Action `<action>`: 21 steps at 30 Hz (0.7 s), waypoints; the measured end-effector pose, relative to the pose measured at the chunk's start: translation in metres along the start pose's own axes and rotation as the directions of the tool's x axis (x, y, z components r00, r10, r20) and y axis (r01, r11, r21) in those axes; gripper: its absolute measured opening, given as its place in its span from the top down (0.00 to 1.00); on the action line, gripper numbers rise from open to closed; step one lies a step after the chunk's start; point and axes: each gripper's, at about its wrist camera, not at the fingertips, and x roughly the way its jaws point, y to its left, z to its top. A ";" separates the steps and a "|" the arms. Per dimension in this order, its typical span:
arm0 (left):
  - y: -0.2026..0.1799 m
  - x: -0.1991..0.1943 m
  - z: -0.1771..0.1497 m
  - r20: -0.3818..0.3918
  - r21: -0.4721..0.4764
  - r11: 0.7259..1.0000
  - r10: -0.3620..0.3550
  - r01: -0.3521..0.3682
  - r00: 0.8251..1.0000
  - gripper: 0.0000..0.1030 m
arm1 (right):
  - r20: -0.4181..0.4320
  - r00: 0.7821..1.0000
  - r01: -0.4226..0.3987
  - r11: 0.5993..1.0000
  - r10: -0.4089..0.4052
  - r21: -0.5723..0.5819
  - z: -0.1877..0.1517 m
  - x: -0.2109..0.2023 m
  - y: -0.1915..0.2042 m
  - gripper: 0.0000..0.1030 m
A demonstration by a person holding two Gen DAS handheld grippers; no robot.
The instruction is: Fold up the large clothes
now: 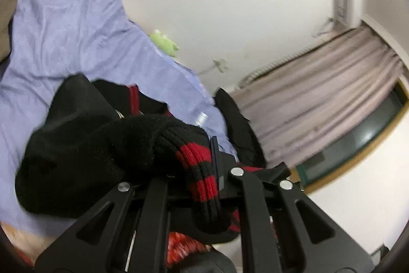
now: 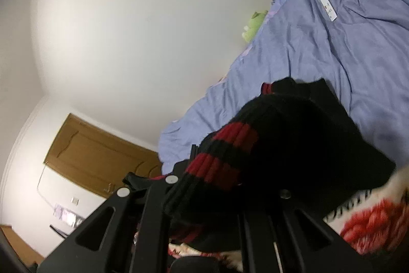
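Note:
A black knit sweater (image 1: pixel 84 142) with red-and-black striped ribbed cuffs hangs bunched over a blue bed sheet (image 1: pixel 58 24). My left gripper (image 1: pixel 202 170) is shut on one striped cuff (image 1: pixel 196 165), which drapes down between the black linkage arms. In the right wrist view the same sweater (image 2: pixel 301 140) bulges over the fingers, and my right gripper (image 2: pixel 212 170) is shut on its other striped cuff (image 2: pixel 219 157). The fingertips of both are mostly buried in the knit. Both pictures are blurred by motion.
The blue sheet (image 2: pixel 345 47) covers the bed beside a white wall. A green plush toy (image 1: pixel 163 41) lies at the sheet's far edge. A beige curtain (image 1: pixel 319 91) and window are at the right; a wooden door (image 2: pixel 94 155) at the left. A red-and-white patterned cloth (image 2: pixel 370 224) lies below.

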 end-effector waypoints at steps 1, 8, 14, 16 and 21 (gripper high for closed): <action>0.009 0.016 0.014 0.005 -0.012 1.000 0.024 -0.024 1.000 0.91 | -0.004 1.000 0.015 1.000 -0.015 0.008 0.011 0.012 -0.005 0.91; 0.090 0.120 0.068 0.019 -0.079 0.974 0.215 -0.213 0.976 0.91 | -0.098 0.973 0.217 0.972 -0.208 0.092 0.084 0.134 -0.092 0.91; 0.164 0.186 0.079 0.043 -0.033 0.941 0.337 -0.336 0.940 0.90 | -0.135 0.942 0.314 0.949 -0.308 0.027 0.103 0.215 -0.165 0.91; 0.176 0.200 0.084 0.061 0.036 0.932 0.357 -0.360 0.932 0.89 | -0.126 0.943 0.309 0.951 -0.309 -0.021 0.109 0.235 -0.176 0.91; 0.220 0.228 0.093 0.072 0.071 0.930 0.356 -0.361 0.932 0.87 | -0.127 0.947 0.287 0.955 -0.295 -0.078 0.118 0.270 -0.204 0.92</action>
